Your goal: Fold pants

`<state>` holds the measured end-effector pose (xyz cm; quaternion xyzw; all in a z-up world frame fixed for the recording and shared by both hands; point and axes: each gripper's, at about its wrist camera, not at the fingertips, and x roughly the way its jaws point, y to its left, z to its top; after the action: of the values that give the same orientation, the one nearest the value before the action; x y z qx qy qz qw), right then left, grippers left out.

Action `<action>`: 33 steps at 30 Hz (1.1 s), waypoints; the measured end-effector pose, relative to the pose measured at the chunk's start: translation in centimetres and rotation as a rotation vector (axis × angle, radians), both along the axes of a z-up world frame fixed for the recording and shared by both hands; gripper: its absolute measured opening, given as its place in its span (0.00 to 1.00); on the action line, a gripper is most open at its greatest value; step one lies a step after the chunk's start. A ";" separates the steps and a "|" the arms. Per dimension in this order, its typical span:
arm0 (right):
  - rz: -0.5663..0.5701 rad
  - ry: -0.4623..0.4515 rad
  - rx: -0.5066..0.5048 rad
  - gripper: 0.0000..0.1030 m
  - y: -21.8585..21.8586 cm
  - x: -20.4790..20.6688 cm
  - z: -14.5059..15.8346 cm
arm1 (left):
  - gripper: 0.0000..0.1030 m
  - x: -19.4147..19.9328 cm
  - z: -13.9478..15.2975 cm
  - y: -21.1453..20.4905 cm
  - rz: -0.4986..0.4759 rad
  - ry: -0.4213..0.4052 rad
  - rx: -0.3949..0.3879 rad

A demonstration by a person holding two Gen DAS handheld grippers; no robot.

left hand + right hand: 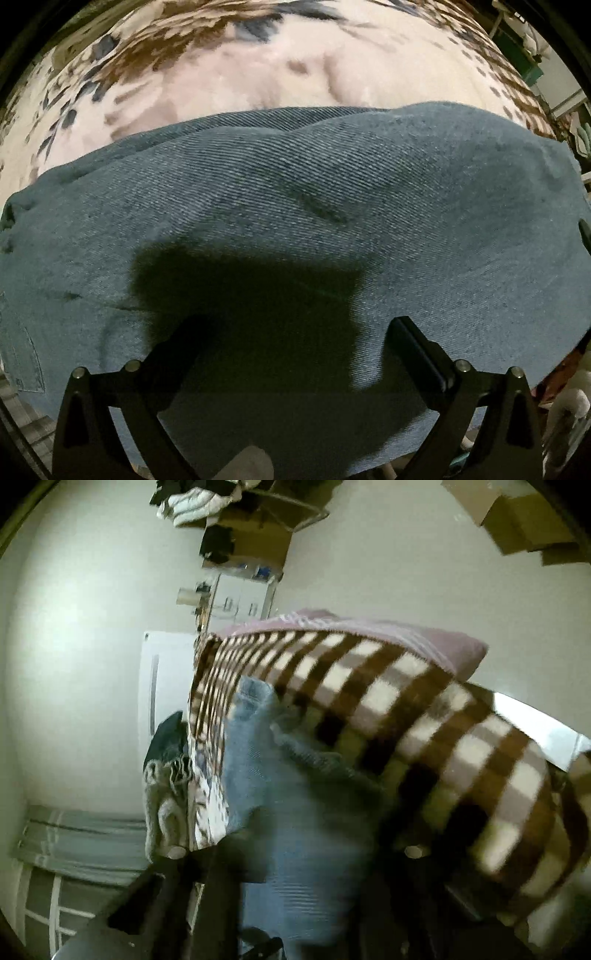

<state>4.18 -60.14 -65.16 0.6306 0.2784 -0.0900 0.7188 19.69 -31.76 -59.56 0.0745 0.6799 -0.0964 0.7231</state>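
Blue denim pants (332,206) lie spread across a patterned blanket (258,66) and fill most of the left wrist view. My left gripper (295,332) is open just above the denim, its two black fingers (417,350) wide apart, its shadow on the cloth between them. In the blurred right wrist view the pants (295,812) run up between the right gripper's fingers (218,897). My right gripper (295,886) looks shut on the denim, which hangs lifted beside the blanket.
The blanket has a brown and white checked border (406,701) with a pink pillow (388,635) behind it. A white wall, a white cabinet (162,686), shelves with clutter (236,554) and cardboard boxes (517,517) stand around. More cloth (166,797) lies by the bed's edge.
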 end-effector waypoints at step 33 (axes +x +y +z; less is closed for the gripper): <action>0.966 0.290 -0.556 0.32 49.6 12.7 2.8 | 1.00 -3.5 7.0 38.6 0.568 -0.047 -0.137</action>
<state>16.93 -10.58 -62.38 0.2003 0.5964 0.0935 0.7717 16.15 6.79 -52.60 -0.1654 0.6484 0.0659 0.7402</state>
